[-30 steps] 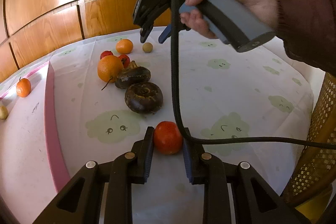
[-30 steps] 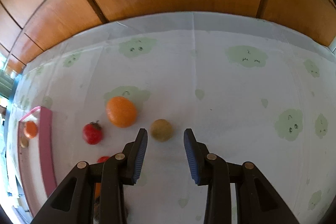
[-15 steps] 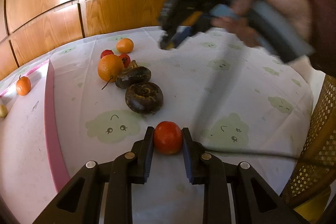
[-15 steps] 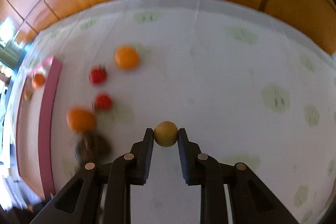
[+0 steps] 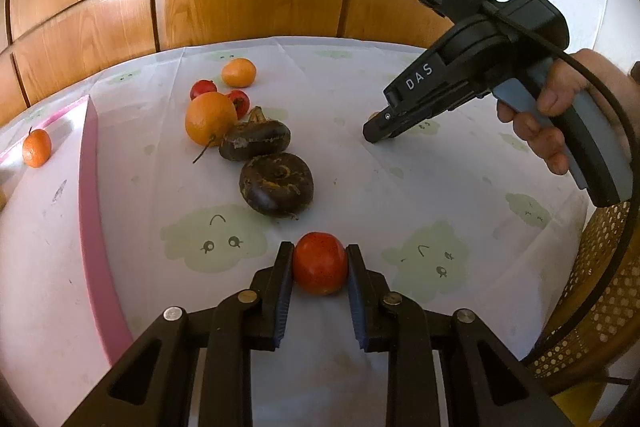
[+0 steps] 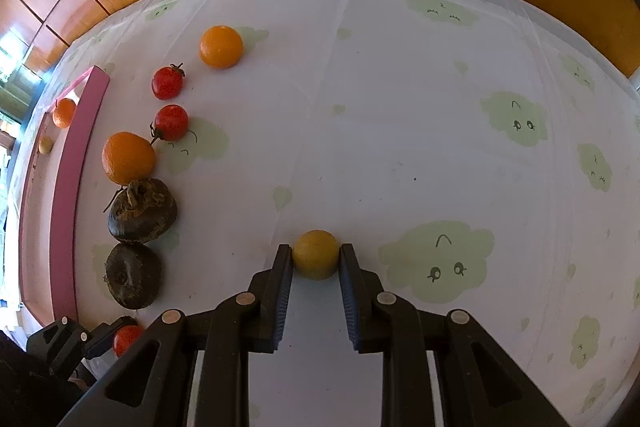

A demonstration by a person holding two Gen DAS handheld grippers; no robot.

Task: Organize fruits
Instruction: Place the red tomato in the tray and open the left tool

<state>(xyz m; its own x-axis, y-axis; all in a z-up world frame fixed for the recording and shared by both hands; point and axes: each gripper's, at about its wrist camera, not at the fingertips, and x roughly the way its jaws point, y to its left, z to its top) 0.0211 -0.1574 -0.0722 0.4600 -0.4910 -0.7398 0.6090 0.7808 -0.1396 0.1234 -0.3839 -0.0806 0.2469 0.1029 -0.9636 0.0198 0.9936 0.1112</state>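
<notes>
**Both grippers hold fruit**

Our left gripper point(image 5: 320, 269) clamps a red tomato point(image 5: 320, 263) low over the desk point(image 5: 400, 187); our right gripper point(image 6: 315, 261) grips a small yellow fruit point(image 6: 315, 254). Beyond lie two dark fruits point(image 5: 276, 183), oranges and a pink tray point(image 5: 90, 163)

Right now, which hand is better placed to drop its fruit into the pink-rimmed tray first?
Left, probably. The left gripper, shut on the red fruit, sits beside the pink-rimmed tray; the right gripper holds its yellowish-brown fruit farther away.

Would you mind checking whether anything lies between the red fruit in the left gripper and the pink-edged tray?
Nothing visible does. The red fruit is gripped in the left gripper, and only bare tablecloth separates it from the pink-edged tray; the dark fruits sit farther back.
</notes>
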